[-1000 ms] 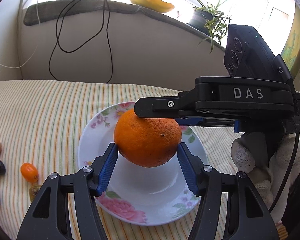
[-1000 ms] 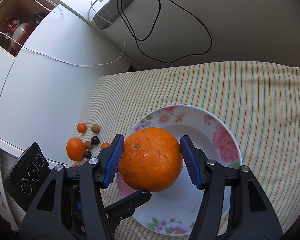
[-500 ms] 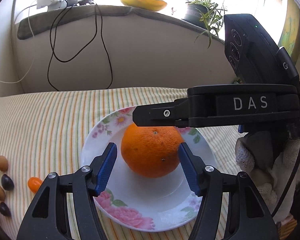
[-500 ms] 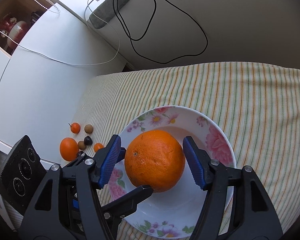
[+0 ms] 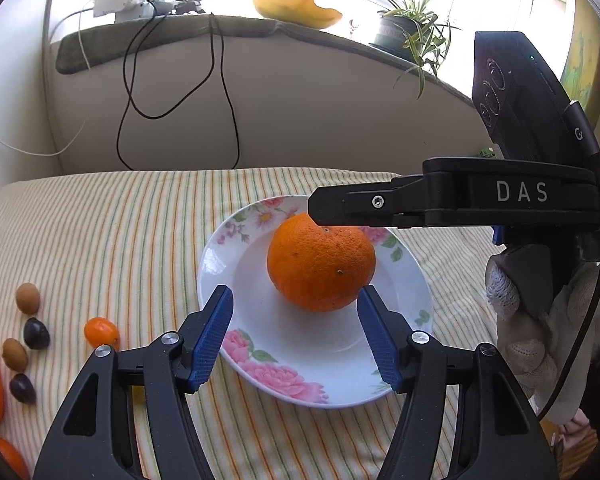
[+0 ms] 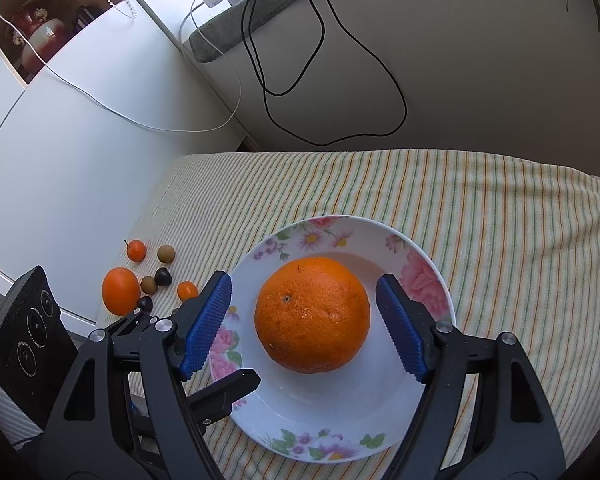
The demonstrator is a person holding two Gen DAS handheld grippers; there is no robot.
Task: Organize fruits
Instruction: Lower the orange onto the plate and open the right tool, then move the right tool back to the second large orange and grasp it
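A large orange (image 5: 320, 262) rests in the middle of a white flowered plate (image 5: 236, 264) on the striped cloth. My left gripper (image 5: 295, 294) is open just in front of the orange, its blue pads clear of the fruit. In the right wrist view the orange (image 6: 312, 316) sits between the pads of my right gripper (image 6: 303, 280), whose jaws are opening, with a gap on each side. One black finger of the right gripper (image 5: 340, 204) crosses above the orange in the left wrist view.
Small fruits lie on the cloth left of the plate (image 6: 440, 292): a tangerine (image 6: 120, 290), a kumquat (image 5: 100, 330), brown ones (image 5: 27, 298) and dark ones (image 5: 36, 332). A gloved hand (image 5: 540, 320) is at the right. Cables hang down the wall (image 6: 332, 80) behind.
Both grippers' pads were against the orange a second ago. Now the orange sits free on the plate, the right jaws stand wider, and both grippers have drawn back from it.
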